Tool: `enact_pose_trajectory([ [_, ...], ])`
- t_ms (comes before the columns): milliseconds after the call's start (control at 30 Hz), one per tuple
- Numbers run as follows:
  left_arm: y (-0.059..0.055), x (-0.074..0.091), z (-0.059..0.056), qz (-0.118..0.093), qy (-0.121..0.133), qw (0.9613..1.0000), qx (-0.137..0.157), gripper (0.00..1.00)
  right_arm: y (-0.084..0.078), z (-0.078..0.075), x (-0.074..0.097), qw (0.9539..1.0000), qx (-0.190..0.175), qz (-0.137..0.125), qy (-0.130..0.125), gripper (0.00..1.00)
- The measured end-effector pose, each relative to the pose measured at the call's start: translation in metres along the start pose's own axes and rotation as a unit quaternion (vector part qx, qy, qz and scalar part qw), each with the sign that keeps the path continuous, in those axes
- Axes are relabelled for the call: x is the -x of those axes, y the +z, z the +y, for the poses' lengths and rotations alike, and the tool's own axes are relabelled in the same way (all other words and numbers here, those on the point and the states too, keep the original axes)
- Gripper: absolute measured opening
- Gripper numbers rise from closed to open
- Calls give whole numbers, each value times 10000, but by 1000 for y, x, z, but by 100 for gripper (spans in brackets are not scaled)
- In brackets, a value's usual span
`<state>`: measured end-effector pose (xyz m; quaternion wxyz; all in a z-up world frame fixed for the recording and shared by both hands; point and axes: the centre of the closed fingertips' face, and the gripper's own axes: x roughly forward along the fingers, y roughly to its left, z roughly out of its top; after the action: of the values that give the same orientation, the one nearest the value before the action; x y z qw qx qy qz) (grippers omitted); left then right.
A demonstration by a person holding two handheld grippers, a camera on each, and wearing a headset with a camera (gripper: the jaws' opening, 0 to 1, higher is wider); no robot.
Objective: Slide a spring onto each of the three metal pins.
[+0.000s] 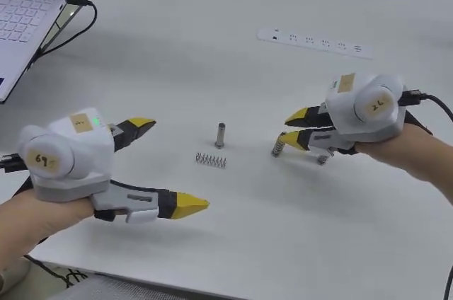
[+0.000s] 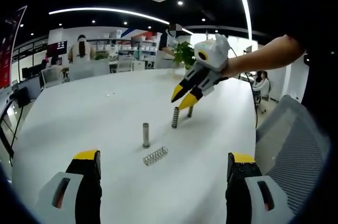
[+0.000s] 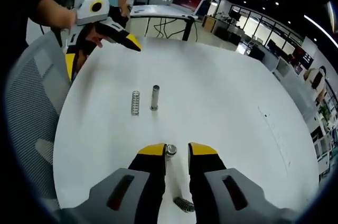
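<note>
Head view takes in a broad white table [image 1: 212,17], with a laptop [image 1: 21,10] at the upper left of the frame and a white power strip [image 1: 315,42] lying flat toward the upper right. At the lower left, the left gripper [image 1: 168,165] sits low over the table with its jaws spread wide and released, nothing between them. At the right of the frame, the right gripper [image 1: 290,128] points toward the centre with its jaws parted only a little and clasping nothing. A bare pin [image 1: 221,135] stands upright near the middle of the frame, between the two grippers and apart from both. Just below it and a little to its left, a loose spring [image 1: 211,160] lies flat on the table, close to the pin but not touching it. A sprung pin [image 1: 278,146] stands upright at the tip of the right gripper's lower jaw. In the right gripper view its top sits in the narrow gap, right against the jaw on the left of the frame; whether they touch I cannot tell. A second sprung pin [image 1: 323,159] shows partly beneath the right gripper's body.
</note>
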<state>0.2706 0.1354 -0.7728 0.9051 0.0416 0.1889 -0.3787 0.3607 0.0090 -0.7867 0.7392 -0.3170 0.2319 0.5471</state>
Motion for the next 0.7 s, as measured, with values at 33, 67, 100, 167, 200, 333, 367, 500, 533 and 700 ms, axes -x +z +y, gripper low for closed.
enact_pose_trajectory([
  [33, 0, 0, 0, 3, -8, 10000, -3, 97, 0, -2, 1, 10000, -23, -11, -29, 14],
  [67, 1, -1, -1, -1, -15, 10000, -18, 97, 0, -2, 4, 10000, -30, -25, -56, 14],
  [100, 1, -1, -1, -4, -23, 10000, -26, 97, 0, -2, 5, 10000, -43, -32, -61, 14],
  [167, 2, -1, -1, -2, -29, 10000, -33, 97, 0, 0, 8, 9998, -154, -83, -54, 15],
  [200, 2, -1, -2, -15, -25, 10000, -41, 97, 1, 1, 10, 9995, -258, -168, -54, 15],
  [333, 3, -1, -2, -25, -30, 10000, -40, 98, -1, 0, 16, 9981, -533, -286, -140, 17],
  [367, 3, -1, -2, -21, -34, 10000, -46, 98, -3, 0, 19, 9978, -570, -293, -172, 17],
  [500, 3, 0, -2, -33, -30, 10000, -37, 98, -7, 2, 27, 9968, -707, -344, -160, 18],
  [533, 3, 0, -2, -30, -24, 10000, -44, 98, -8, 2, 29, 9968, -711, -336, -176, 18],
  [700, 5, 0, -2, -52, -8, 10000, -27, 98, -8, 2, 37, 9953, -849, -416, -225, 18],
])
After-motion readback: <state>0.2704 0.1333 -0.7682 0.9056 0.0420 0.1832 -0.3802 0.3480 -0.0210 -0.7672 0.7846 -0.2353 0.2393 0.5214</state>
